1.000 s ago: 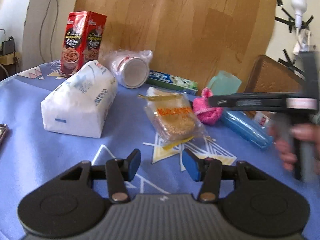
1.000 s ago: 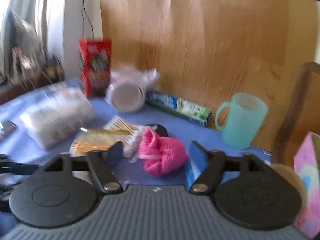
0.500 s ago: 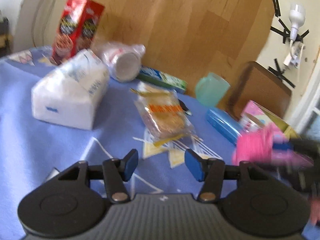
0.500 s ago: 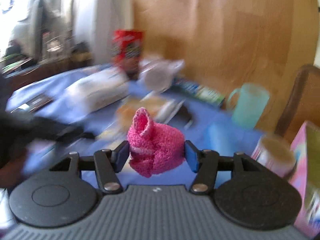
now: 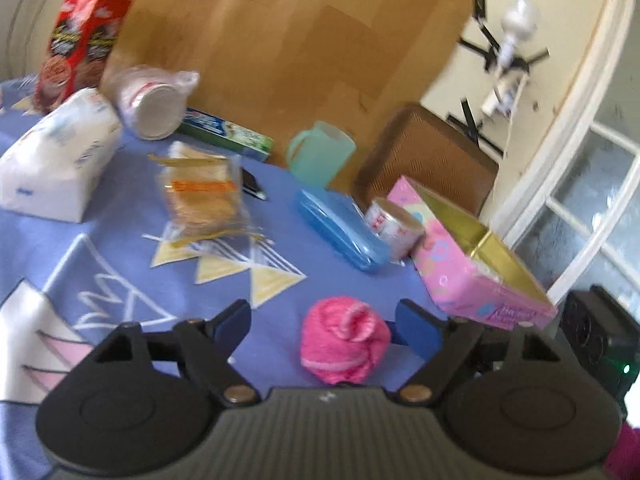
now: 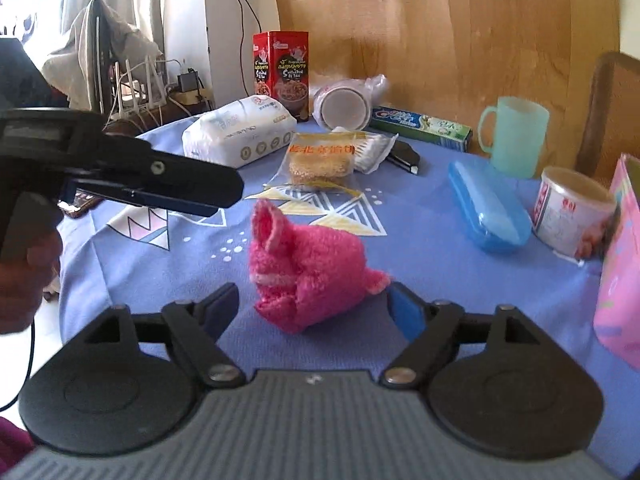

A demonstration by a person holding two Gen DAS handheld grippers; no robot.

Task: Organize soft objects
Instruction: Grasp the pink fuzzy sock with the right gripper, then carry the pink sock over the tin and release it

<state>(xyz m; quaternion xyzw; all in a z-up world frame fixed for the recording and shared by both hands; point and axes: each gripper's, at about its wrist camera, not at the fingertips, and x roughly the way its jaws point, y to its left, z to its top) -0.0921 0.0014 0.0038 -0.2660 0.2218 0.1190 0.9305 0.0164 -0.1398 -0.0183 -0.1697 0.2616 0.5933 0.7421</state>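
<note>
The right gripper point(image 6: 312, 306) points down at the near part of the table point(image 6: 420, 216), which is covered with a blue patterned cloth. Its jaws are spreading apart. The pink knitted sock bundle point(image 6: 304, 268) lies on the cloth between the pads, free of the left pad and just beside the right one. No pad presses on it.

The left gripper point(image 5: 322, 322) is also spreading its jaws. In its view the same sock bundle point(image 5: 344, 346) sits between the fingers, close to the right pad, with a clear gap on the left.

Toward the right edge stands an open pink box point(image 5: 472, 264), with a small tin point(image 6: 572, 216) and a blue plastic case point(image 6: 486, 208) beside it.

At mid-table lies a clear snack packet point(image 6: 320, 160). Left of it rests a white tissue pack point(image 6: 240, 132).

Along the far edge stand a red carton point(image 6: 281, 72), a wrapped cup on its side point(image 6: 344, 106), a toothpaste box point(image 6: 420, 128) and a green mug point(image 6: 516, 136).
</note>
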